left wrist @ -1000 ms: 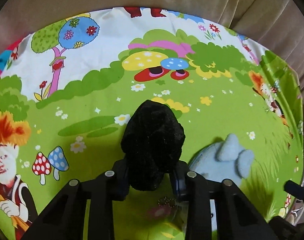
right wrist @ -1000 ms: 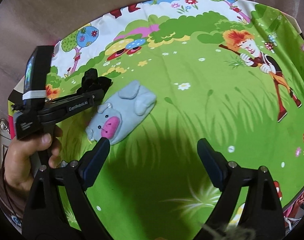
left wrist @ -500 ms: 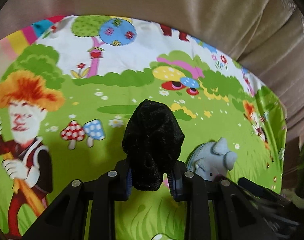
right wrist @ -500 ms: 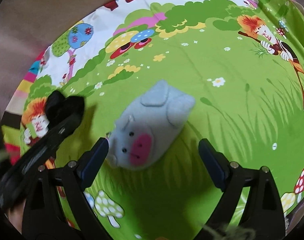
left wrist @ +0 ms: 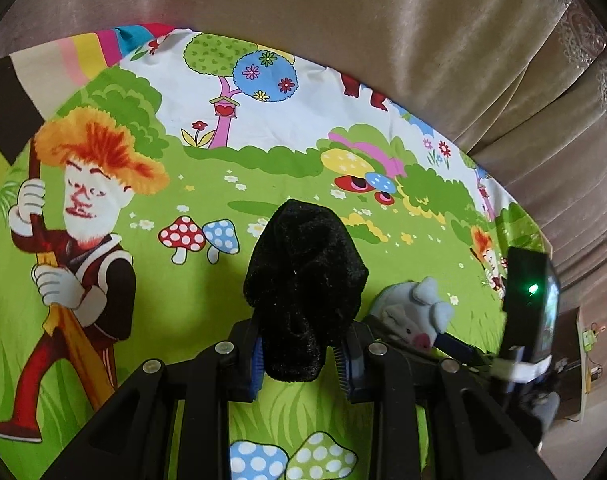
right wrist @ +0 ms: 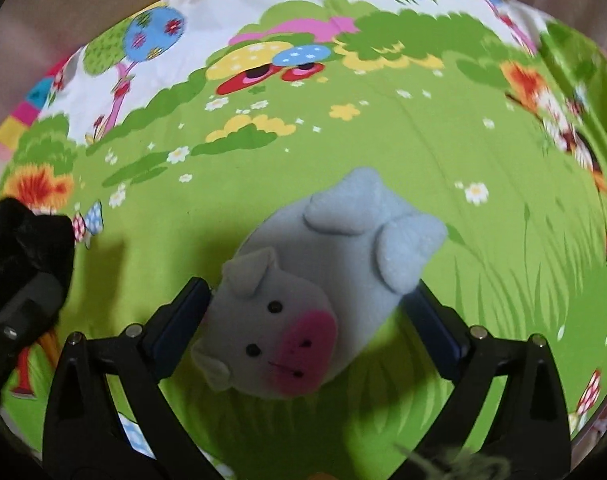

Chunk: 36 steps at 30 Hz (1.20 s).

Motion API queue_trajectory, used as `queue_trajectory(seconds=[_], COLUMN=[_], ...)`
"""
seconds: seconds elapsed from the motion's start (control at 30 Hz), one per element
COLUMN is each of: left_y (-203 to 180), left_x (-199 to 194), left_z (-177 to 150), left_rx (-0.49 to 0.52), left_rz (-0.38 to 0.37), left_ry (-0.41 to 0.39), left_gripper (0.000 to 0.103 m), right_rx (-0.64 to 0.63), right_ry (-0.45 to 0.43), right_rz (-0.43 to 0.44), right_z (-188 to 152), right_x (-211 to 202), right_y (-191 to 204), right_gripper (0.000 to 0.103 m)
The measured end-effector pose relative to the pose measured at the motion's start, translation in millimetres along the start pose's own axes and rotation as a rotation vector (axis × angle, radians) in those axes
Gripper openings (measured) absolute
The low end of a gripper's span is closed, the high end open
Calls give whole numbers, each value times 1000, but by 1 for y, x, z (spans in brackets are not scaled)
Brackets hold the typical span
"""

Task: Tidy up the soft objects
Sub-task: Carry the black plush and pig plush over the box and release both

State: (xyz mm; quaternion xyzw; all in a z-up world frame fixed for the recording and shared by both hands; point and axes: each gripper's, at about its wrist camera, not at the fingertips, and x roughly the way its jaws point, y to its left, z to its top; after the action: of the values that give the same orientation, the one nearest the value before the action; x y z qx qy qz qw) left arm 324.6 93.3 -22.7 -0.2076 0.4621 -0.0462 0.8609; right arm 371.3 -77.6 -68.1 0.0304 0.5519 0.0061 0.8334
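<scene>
Left gripper [left wrist: 299, 354] is clenched on a black plush item [left wrist: 303, 292]; its blue pads press both sides of the fuzzy bundle, which sticks up past the fingertips & hangs above the cartoon-print sheet [left wrist: 191, 296]. Can't make out what the black thing is exactly, just dark velvety fabric. Right gripper [right wrist: 307, 320] points steeply down over a grey-blue plush pig [right wrist: 323, 276] w/ pink snout, lying on the sheet's green grass area. Jaws are spread wide and opening further, one either side of the pig: left pad sits by the ear & head, right pad by the body near a foot. Pads look close to the plush but show no squeeze, so nothing is grasped there. In the left wrist view the pig [left wrist: 413, 316] shows just right of the black item, partly hidden behind the right gripper's arm; a black device w/ a green light [left wrist: 531, 292] stands further right. In the right wrist view the black plush [right wrist: 21, 240] sits at the left edge, well apart from the pig. Beige curtain [left wrist: 383, 40] hangs behind the sheet.
</scene>
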Motion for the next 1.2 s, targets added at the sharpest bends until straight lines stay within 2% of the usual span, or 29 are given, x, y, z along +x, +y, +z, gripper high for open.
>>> queue_trajectory(seconds=[0.07, 0.23, 0.37, 0.8, 1.2], left_y=[-2, -9, -11, -29, -64], left_x=[-3, -8, -11, -20, -35], left_z=[-3, -12, -18, -34, -58], left_rx=[-1, 3, 0, 18, 71], left_rz=[-8, -33, -43, -82, -124], left_ry=[-3, 2, 1, 7, 16], left_gripper=[29, 29, 29, 29, 29], right_rx=[-45, -128, -177, -163, -134], right_ry=[-24, -55, -84, -116, -177], right_rz=[1, 64, 94, 153, 123], right_z=[-5, -9, -13, -35, -59], right_x=[-3, -11, -20, -56, -110], right_y=[2, 2, -1, -44, -86], right_gripper=[89, 70, 63, 59, 59])
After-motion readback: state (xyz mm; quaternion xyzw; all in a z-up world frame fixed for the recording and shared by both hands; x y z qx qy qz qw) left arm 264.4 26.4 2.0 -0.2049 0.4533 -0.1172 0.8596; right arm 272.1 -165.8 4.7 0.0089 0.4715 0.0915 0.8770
